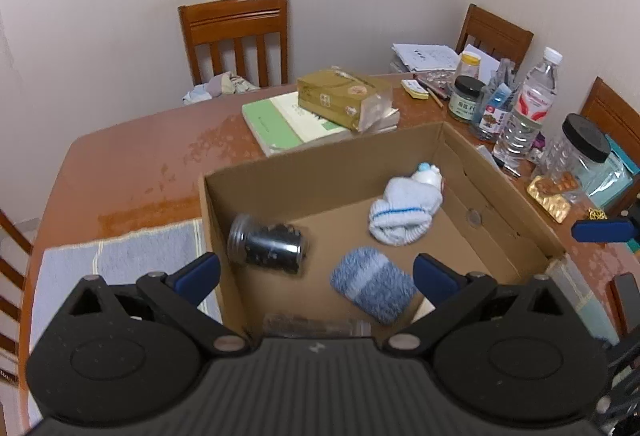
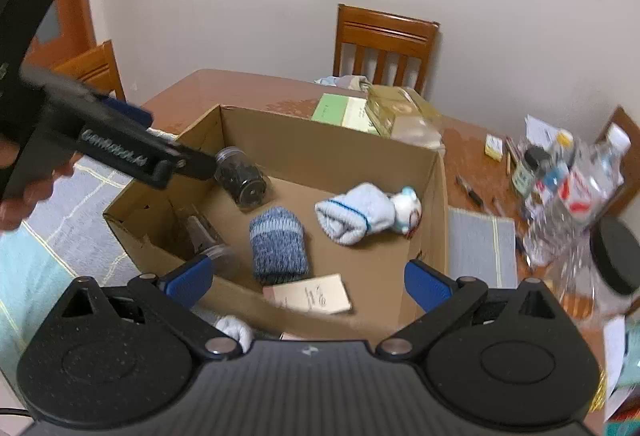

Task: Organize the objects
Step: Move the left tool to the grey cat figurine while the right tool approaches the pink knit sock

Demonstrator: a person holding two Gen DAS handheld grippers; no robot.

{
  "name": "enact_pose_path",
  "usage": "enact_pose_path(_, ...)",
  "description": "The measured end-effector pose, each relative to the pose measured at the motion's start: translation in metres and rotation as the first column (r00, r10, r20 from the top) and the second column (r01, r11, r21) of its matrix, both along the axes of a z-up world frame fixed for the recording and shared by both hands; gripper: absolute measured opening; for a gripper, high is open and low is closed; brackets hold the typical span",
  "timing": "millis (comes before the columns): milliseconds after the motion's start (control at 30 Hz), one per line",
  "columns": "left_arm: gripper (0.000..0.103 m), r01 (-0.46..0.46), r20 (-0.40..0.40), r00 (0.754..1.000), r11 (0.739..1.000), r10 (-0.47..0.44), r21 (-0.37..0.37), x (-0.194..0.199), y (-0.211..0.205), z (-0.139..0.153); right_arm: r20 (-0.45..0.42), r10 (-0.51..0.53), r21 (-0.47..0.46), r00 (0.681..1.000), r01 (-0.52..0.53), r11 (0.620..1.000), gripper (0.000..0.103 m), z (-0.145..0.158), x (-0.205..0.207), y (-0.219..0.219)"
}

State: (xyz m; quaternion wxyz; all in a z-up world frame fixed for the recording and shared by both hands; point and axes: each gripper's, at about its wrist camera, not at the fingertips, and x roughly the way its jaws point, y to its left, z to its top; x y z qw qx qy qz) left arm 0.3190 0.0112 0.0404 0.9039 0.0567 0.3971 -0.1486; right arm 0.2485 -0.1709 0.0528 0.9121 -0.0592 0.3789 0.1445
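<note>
Left gripper (image 1: 316, 272) jaws spread above cardboard box (image 1: 500, 192); dark jar (image 1: 266, 246) on its side inside (blurred). Right gripper (image 2: 308, 282) jaws spread, empty. Lift clear of box rim before next pick.

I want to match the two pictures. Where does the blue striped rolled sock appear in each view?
Left wrist view: the blue striped sock lies low in the centre, on the floor of the cardboard box, between the open left gripper fingers.
Right wrist view: the same sock lies left of centre in the box, above the open right gripper.
Shared landmark: the white sock, farther back in the box.
</note>
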Motion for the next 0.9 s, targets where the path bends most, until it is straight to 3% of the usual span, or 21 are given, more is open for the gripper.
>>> enact_pose_path(200,0.102,-0.029,0.022,0.999,0.999,0.028,0.034,-0.033,0.003,-0.004,0.001,-0.070,0.028,0.998,0.070,0.997,0.103,-0.008,-0.023,-0.015)
enact_pose_path(400,0.102,-0.057,0.006,0.998,0.997,0.057,0.055,-0.060,0.007,-0.013,0.025,-0.102,-0.032,0.994,0.103,0.994,0.103,-0.019,-0.045,-0.022)
enact_pose_path(533,0.102,-0.072,0.011,0.997,0.996,0.072,0.044,-0.078,0.010,-0.017,0.002,-0.117,0.008,0.993,0.117,0.993,0.103,-0.026,-0.058,-0.030)
enact_pose_path(900,0.102,-0.133,-0.124,0.983,0.991,0.135,0.027,-0.094,0.010,-0.077,-0.083,-0.075,0.015,0.994,0.076,0.997,0.103,-0.072,-0.081,-0.031)
